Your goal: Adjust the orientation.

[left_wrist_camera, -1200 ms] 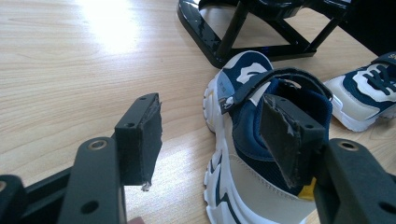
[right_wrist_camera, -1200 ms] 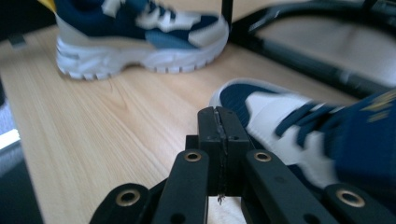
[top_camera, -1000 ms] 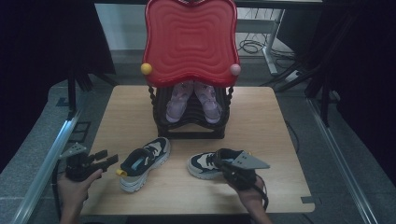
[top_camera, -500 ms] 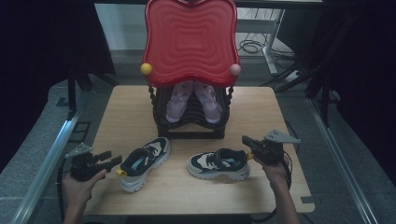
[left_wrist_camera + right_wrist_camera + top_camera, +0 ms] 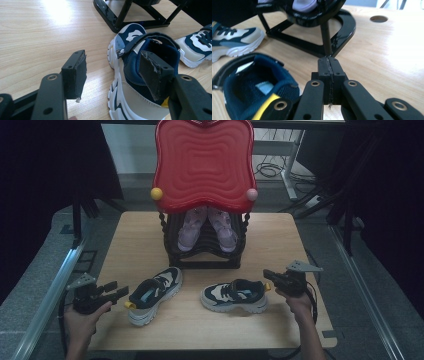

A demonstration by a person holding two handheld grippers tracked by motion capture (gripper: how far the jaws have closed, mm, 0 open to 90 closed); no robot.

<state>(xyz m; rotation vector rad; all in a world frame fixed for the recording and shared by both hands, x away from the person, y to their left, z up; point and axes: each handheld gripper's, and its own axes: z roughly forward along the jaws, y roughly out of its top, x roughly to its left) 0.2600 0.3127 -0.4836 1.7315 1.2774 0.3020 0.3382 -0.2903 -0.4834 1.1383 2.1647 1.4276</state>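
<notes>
Two navy, white and beige sneakers lie on the wooden table (image 5: 135, 240). The left sneaker (image 5: 154, 295) (image 5: 132, 100) points its heel and yellow pull tab at my left gripper (image 5: 119, 292) (image 5: 113, 68), which is open a short way behind that heel. The right sneaker (image 5: 234, 296) (image 5: 257, 85) lies on its sole, toe to the left. Just right of its heel my right gripper (image 5: 267, 274) (image 5: 329, 67) is shut with nothing between its pads. The right gripper view shows the left sneaker (image 5: 234, 42) farther off.
A black shoe rack (image 5: 205, 252) (image 5: 312, 47) stands at the table's middle back, holding a pair of lilac shoes (image 5: 206, 227) under a red wavy top (image 5: 204, 162). A round hole (image 5: 379, 18) is cut in the tabletop. Cables lie on the floor behind.
My right gripper has moved right and slightly back, off the right sneaker's heel, and now sits beside it. The sneaker stayed put. My left gripper has hardly moved.
</notes>
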